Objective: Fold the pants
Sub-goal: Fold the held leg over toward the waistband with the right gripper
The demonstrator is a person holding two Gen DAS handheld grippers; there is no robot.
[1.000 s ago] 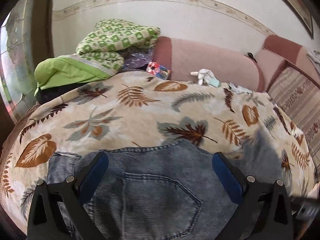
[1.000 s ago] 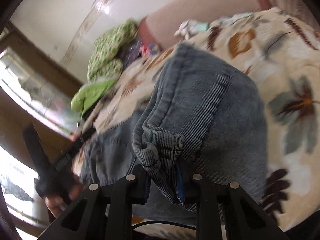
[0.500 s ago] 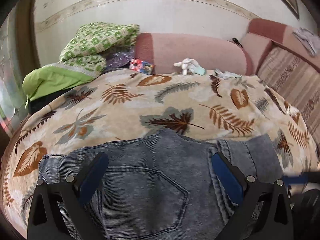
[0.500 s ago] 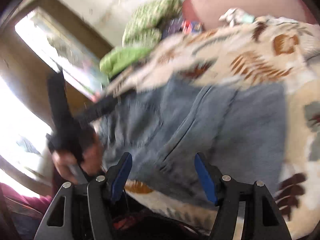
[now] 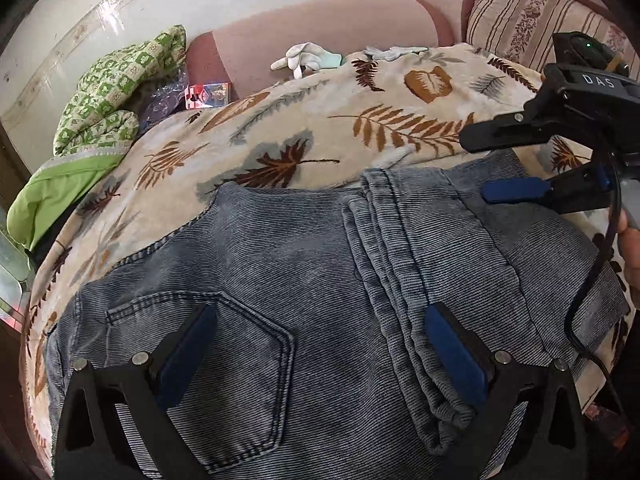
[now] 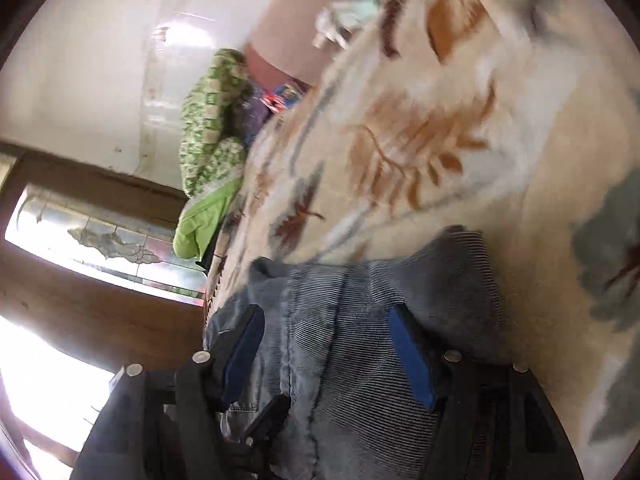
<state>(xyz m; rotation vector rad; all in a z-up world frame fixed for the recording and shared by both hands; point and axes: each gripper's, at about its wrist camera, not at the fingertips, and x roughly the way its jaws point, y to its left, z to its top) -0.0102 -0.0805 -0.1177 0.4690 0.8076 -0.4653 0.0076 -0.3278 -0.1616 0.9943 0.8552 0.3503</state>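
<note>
Jeans (image 5: 320, 280) lie folded on the leaf-print blanket (image 5: 360, 92), our right gripper (image 5: 508, 168) having let go of the denim it was clamping a second ago. Its jaws now stand apart, hovering just off the right edge of the jeans, while our left gripper (image 5: 320, 356) hangs wide open and empty above the back pocket (image 5: 200, 360), as it did a second back. We judge the fold to be laid down: a leg section now rests across the seat, its seam (image 5: 384, 260) running down the middle. What remains looks like smoothing or one more fold.

The near edge of the jeans is cut off at the bottom of the left view, behind our own fingers, so we cannot say how the layers line up there. The right view is smeared by motion; denim (image 6: 360, 320) fills the space between the open jaws, yet whether the pads touch it we cannot tell. How many layers lie stacked is also hidden.
</note>
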